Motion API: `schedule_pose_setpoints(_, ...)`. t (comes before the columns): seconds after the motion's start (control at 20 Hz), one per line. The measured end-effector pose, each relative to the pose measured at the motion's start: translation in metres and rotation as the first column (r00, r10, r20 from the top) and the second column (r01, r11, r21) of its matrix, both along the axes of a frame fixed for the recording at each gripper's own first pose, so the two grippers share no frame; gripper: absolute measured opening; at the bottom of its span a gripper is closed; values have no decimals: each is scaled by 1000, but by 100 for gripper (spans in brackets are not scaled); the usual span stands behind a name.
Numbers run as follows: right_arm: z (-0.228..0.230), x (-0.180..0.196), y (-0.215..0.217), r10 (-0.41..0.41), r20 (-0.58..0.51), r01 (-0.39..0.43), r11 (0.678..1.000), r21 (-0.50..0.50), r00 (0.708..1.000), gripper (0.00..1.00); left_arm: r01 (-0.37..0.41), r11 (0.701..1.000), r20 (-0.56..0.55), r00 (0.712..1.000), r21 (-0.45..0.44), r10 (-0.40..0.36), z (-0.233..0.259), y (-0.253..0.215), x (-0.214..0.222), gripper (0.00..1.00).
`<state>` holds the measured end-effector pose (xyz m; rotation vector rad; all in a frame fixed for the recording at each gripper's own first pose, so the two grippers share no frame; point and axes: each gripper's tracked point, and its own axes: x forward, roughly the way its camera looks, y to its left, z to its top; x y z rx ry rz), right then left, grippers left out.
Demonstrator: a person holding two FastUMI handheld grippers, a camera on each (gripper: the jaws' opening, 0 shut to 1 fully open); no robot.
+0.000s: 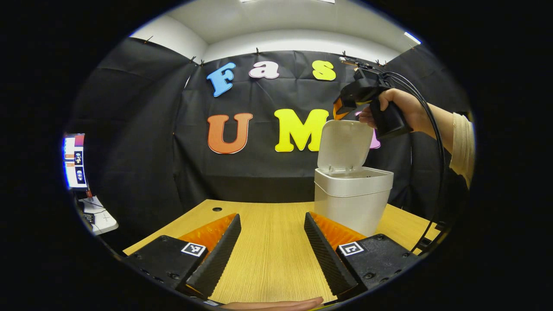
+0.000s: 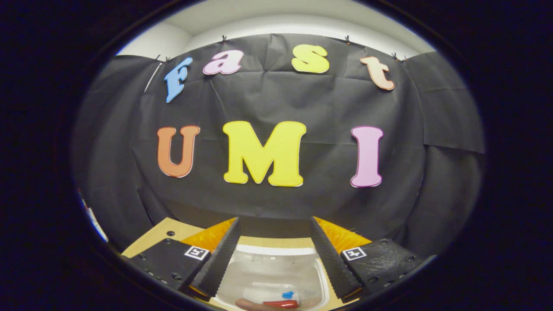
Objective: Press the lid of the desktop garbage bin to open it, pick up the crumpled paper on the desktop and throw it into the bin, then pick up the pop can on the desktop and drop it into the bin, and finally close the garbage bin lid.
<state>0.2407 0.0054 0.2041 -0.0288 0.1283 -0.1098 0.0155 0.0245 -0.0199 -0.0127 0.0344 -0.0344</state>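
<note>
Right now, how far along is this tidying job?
The white plastic bin stands with its hinged lid up. Something red and blue lies inside, seemingly the can. The right gripper hangs open above it; the left gripper waits open. Closing the lid remains.

bin (image 2: 276, 268): contents blurred, cut by lower edge | right gripper (image 1: 341, 110): tips behind lid (image 1: 345, 144)
</note>
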Motion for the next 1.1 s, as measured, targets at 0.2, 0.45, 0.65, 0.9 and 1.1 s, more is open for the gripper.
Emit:
schedule_pose_setpoints(0.2,-19,-12,-7,-4,-46,3,1000,-19,999,96,13,1000,-7,1000,12,-13,1,-4,1,95)
schedule_pose_setpoints(0.45,-55,-26,-6,29,-114,-33,999,-34,993,96,3,1000,-18,1000,30,-2,-4,-6,2,95)
schedule_pose_setpoints(0.65,-80,-36,0,37,-146,-45,998,-50,989,95,-10,999,-21,1000,44,11,-6,-7,4,95)
schedule_pose_setpoints(0.9,-119,-44,8,50,-174,-68,993,-100,983,94,-25,998,-34,999,50,27,-11,-8,6,95)
schedule_pose_setpoints(1.1,-134,-45,6,69,-168,-81,995,-65,983,95,-25,997,-25,999,70,27,-12,-10,7,95)
